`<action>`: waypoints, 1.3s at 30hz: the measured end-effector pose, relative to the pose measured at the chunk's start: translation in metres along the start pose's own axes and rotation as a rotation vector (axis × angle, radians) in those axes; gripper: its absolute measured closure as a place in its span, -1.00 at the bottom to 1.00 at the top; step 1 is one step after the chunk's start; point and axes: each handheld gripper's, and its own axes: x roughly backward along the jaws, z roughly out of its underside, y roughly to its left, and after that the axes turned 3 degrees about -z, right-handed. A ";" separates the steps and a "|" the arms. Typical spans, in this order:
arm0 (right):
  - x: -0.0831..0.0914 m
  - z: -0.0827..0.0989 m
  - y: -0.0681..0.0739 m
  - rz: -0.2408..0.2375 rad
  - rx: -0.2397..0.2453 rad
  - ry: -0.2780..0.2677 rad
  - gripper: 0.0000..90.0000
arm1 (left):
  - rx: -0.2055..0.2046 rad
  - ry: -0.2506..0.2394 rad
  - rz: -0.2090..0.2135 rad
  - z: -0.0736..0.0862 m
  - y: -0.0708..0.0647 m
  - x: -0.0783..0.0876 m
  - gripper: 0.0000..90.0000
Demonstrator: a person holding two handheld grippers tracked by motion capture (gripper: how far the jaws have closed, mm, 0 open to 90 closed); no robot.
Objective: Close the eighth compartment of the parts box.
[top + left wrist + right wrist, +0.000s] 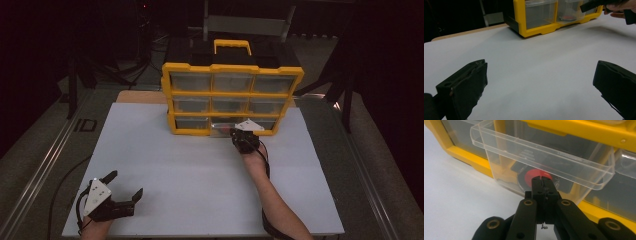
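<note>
Right gripper [541,178] has its jaws pressed together, nothing between them, tip against the front of the clear drawer [544,167], likely nudging it. The drawer sits bottom-middle in the yellow organizer [232,70] at the table's [165,170] far edge. Left gripper [125,185], jaws spread, waits near the front-left corner.

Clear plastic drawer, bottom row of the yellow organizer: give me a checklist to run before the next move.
1. Clear plastic drawer partly pulled out: ok.
2. Right gripper jaws shut at the drawer front: ok.
3. Grip on the drawer lip: cannot tell.
4. Round red-and-black object inside the drawer: ok.
5. Left gripper open, apart from the yellow plastic organizer: ok.
6. White table bare in front of the drawer: ok.
</note>
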 end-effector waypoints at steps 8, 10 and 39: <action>-0.006 -0.003 -0.003 0.012 0.009 0.011 1.00 | -0.001 -0.002 0.001 0.000 0.000 0.000 -1.00; -0.009 -0.003 -0.004 0.021 0.010 0.019 1.00 | -0.001 -0.001 0.001 0.000 0.000 0.000 -1.00; -0.025 -0.009 -0.012 0.073 -0.045 0.028 1.00 | 0.001 0.001 0.003 0.000 0.000 0.000 -1.00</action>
